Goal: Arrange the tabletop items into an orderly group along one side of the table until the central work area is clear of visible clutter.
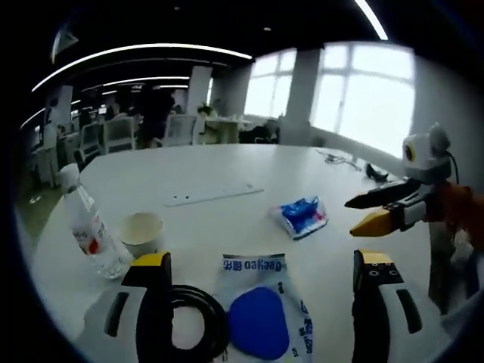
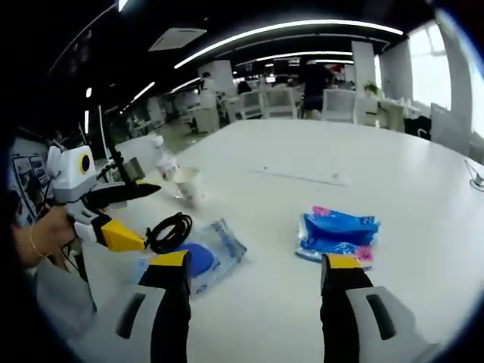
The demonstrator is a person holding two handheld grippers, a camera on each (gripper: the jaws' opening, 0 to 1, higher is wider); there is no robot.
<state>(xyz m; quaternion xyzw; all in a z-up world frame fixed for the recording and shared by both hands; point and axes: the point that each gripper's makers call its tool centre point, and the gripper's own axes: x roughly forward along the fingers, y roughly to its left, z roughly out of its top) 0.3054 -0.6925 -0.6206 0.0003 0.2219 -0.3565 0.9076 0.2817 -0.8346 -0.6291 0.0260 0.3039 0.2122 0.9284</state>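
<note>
Currently both grippers, left gripper (image 1: pixel 261 276) and right gripper (image 2: pixel 257 280), stand wide open, holding nothing; the clear pouch with blue disc (image 1: pixel 261 314) lies between the left jaws, long axis along them. Beside it lies a black cable coil (image 1: pixel 193 321); the blue snack packet (image 2: pixel 336 231) lies flat ahead of the right jaws, long axis crosswise.

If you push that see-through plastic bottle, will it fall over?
Probably. The clear plastic bottle stands upright, tall and narrow, so a push near its top would likely tip it. It looks mostly empty, so it is probably light and might slide. Once down, its round body would likely roll toward the white paper cup beside it.
</note>
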